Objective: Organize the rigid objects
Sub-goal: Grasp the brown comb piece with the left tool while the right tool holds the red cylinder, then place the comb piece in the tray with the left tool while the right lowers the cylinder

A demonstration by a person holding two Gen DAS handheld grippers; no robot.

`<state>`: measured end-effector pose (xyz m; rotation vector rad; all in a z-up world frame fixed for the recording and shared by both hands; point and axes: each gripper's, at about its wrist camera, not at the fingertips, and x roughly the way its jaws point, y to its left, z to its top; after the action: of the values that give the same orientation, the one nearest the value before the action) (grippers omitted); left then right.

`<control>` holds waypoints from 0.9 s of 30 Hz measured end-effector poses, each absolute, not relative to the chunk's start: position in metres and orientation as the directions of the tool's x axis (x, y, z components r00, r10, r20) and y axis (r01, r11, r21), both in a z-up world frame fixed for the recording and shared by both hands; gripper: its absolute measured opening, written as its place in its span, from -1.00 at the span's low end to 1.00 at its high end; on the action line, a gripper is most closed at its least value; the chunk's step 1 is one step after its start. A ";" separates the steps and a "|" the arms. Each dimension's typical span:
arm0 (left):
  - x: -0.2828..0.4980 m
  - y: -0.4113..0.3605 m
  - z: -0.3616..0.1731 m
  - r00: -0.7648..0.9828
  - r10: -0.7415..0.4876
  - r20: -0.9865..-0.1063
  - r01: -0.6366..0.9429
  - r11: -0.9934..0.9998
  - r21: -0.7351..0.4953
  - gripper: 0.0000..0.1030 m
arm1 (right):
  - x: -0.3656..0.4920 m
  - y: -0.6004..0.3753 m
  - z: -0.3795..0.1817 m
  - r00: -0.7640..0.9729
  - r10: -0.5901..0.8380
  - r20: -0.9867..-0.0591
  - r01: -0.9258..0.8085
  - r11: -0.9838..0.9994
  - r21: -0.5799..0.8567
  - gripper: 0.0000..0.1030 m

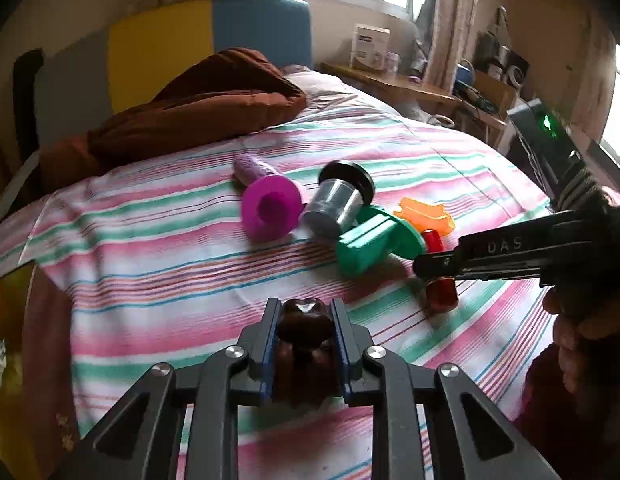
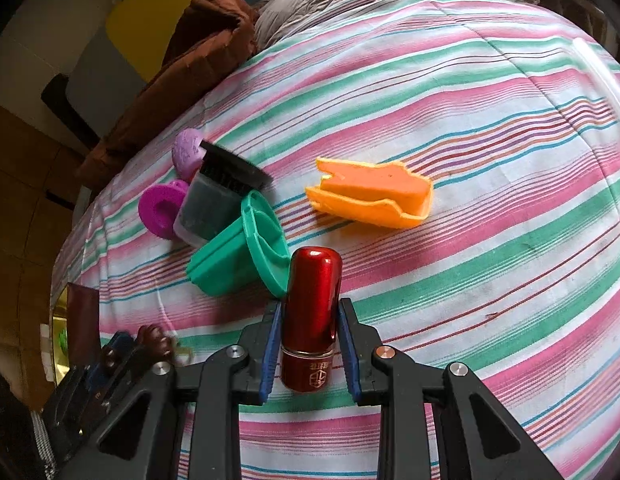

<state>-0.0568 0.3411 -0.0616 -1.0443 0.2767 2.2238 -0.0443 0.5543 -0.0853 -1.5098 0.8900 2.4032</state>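
The red metal cylinder sat low centre in the right wrist frame, clamped between the right tongs above the striped bed sheet. Its glossy shell was judged rigid, light and slippery; a mid-body hold suited it. The left tongs, low centre in their frame, gripped a dark brown figurine. Both tongs pointed forward, near level, toward the green plastic holder.
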 end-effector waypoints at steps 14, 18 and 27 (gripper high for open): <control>-0.032 0.253 -0.010 -0.501 0.572 -0.649 -0.571 -0.782 -0.248 -0.55 | -0.031 0.563 -0.055 -0.648 -0.175 -0.741 -0.378 -0.771 0.512 -0.48; -0.027 0.218 0.003 -0.540 0.564 -0.625 -0.541 -0.801 -0.255 -0.55 | -0.033 0.550 -0.046 -0.691 -0.187 -0.699 -0.322 -0.785 0.529 -0.48; -0.041 0.141 0.001 -0.614 0.468 -0.635 -0.404 -0.878 -0.256 -0.55 | -0.044 0.517 -0.049 -0.634 -0.231 -0.738 -0.216 -0.863 0.456 -0.48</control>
<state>-0.0413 0.1414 0.0012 -0.9997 -0.1196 2.4516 -0.0442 0.5167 -0.0494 -1.3478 0.8239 2.7258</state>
